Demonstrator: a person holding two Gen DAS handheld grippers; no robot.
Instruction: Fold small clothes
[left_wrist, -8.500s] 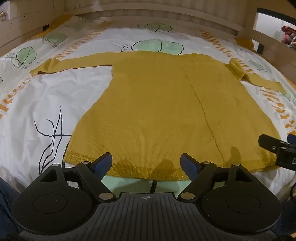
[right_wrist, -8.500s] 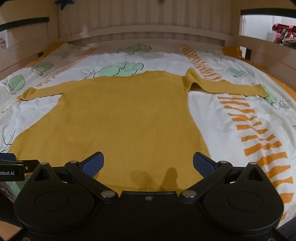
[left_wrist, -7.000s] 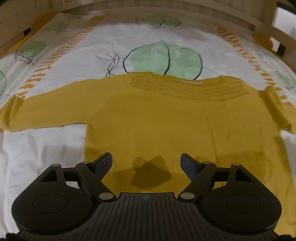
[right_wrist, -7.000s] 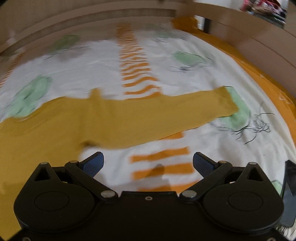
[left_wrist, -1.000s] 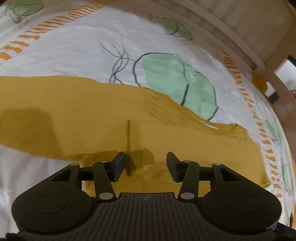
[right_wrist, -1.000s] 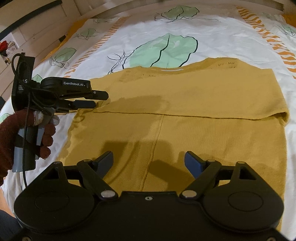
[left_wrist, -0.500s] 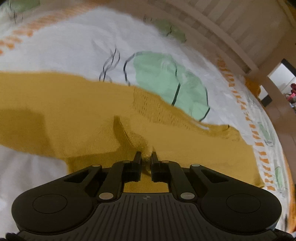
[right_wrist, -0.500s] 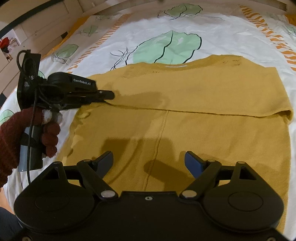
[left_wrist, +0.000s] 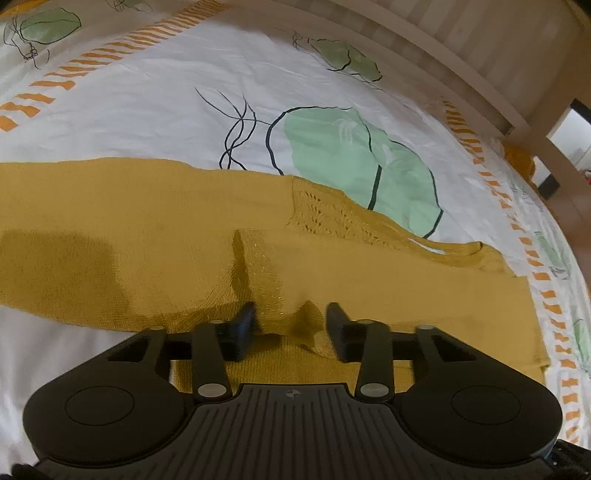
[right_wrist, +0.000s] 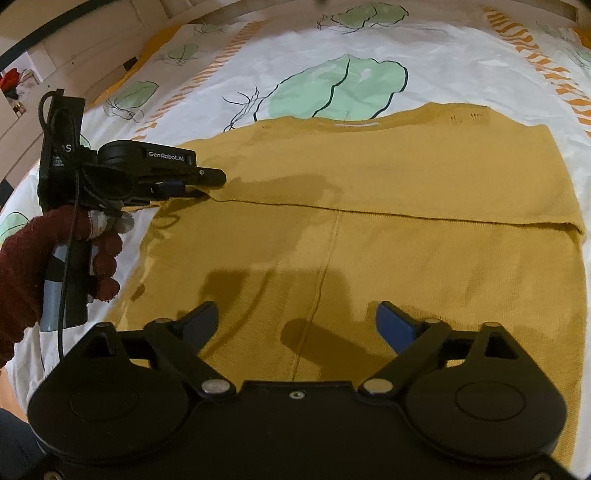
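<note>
A mustard yellow knit sweater (right_wrist: 369, 229) lies on the bed with its lower part folded up over its chest; the fold edge runs straight across. In the left wrist view the sweater (left_wrist: 184, 221) spreads ahead, its left sleeve reaching off to the left and its lace neckline (left_wrist: 332, 218) at centre. My left gripper (left_wrist: 290, 321) is open at the fold's left corner, with a small raised pucker of knit between its jaws. It also shows in the right wrist view (right_wrist: 207, 181). My right gripper (right_wrist: 295, 321) is open and empty just above the sweater's near half.
The bed has a white cover (left_wrist: 147, 92) with green leaf prints (left_wrist: 351, 155) and orange dashed stripes. A wooden bed rail (left_wrist: 443, 48) runs along the far side. A hand in a dark red glove (right_wrist: 22, 258) holds the left gripper.
My left gripper was shut on a pinch of the sweater half a second ago and has opened, letting the knit go. My right gripper has stayed open in place.
</note>
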